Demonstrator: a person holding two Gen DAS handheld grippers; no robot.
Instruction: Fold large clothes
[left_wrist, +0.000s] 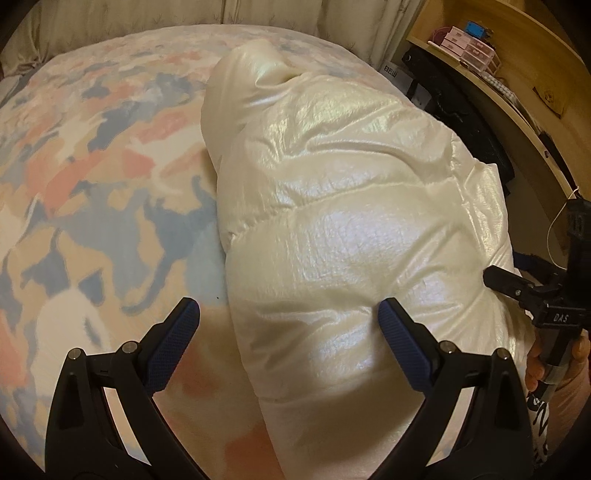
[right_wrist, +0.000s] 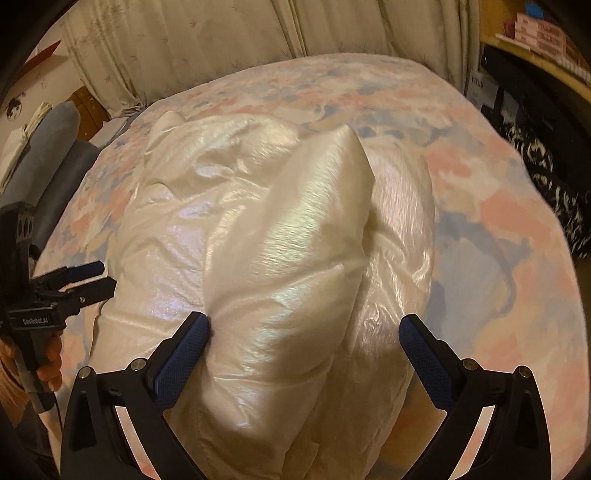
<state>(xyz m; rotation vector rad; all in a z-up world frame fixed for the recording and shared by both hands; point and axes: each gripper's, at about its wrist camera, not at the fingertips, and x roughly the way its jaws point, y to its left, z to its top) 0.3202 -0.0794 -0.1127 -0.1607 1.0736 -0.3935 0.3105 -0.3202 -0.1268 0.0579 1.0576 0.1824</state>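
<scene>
A shiny cream puffer jacket (left_wrist: 343, 206) lies bunched on the bed, its padded sections heaped up; it also fills the middle of the right wrist view (right_wrist: 280, 251). My left gripper (left_wrist: 288, 314) is open, its jaws wide apart over the jacket's near left edge, holding nothing. My right gripper (right_wrist: 304, 326) is open too, jaws spread around a raised padded fold, the left pad (right_wrist: 184, 354) touching the fabric. Each gripper shows in the other's view: the right one (left_wrist: 517, 291) at the jacket's right side, the left one (right_wrist: 85, 284) at its left side.
The bed has a pastel patterned cover (left_wrist: 92, 177) in pink, blue and cream. Cream curtains (right_wrist: 221, 33) hang behind it. A wooden desk with small pink boxes (left_wrist: 469, 44) stands at the right. Grey cushions (right_wrist: 55, 147) lie at the left.
</scene>
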